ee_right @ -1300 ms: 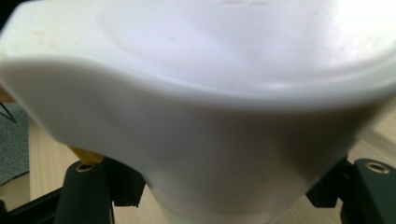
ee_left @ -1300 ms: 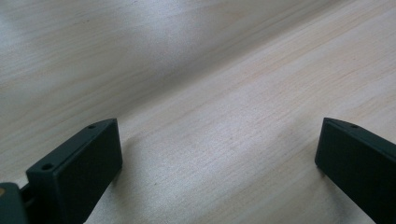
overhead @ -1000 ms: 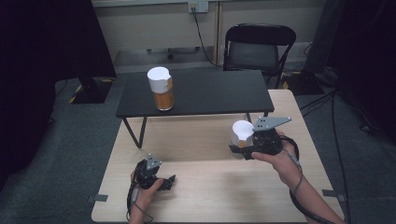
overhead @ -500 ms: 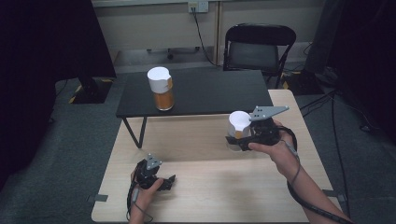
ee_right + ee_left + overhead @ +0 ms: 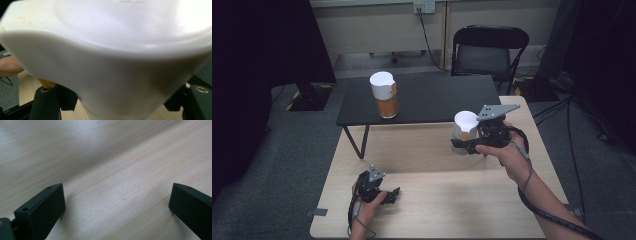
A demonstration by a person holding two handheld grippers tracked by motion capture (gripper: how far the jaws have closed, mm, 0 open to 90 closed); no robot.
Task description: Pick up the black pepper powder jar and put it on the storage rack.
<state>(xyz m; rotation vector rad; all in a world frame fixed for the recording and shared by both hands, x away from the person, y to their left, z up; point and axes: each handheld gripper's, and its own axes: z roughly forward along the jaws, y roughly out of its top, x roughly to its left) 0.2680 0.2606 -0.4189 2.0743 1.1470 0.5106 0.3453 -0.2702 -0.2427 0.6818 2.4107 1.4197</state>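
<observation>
My right gripper [image 5: 463, 143] is shut on a white-lidded cup [image 5: 465, 125] with orange contents and holds it in the air above the right half of the wooden table [image 5: 447, 210]. In the right gripper view the cup's white lid [image 5: 106, 57] looms close, with the black jaws on either side of its body. A second white-lidded orange cup [image 5: 383, 95] stands on the black low table [image 5: 442, 100] at its left end. My left gripper [image 5: 388, 195] rests on the wooden table near the front left, its jaws wide open [image 5: 116, 202] over bare wood.
A black folding chair [image 5: 489, 47] stands behind the black low table. Dark curtains hang at the far left and right. Grey carpet surrounds the tables. A cable trails from the right gripper along the forearm.
My right gripper has lifted the cup higher and carried it a little to the left, toward the black low table. The left gripper has stayed still.
</observation>
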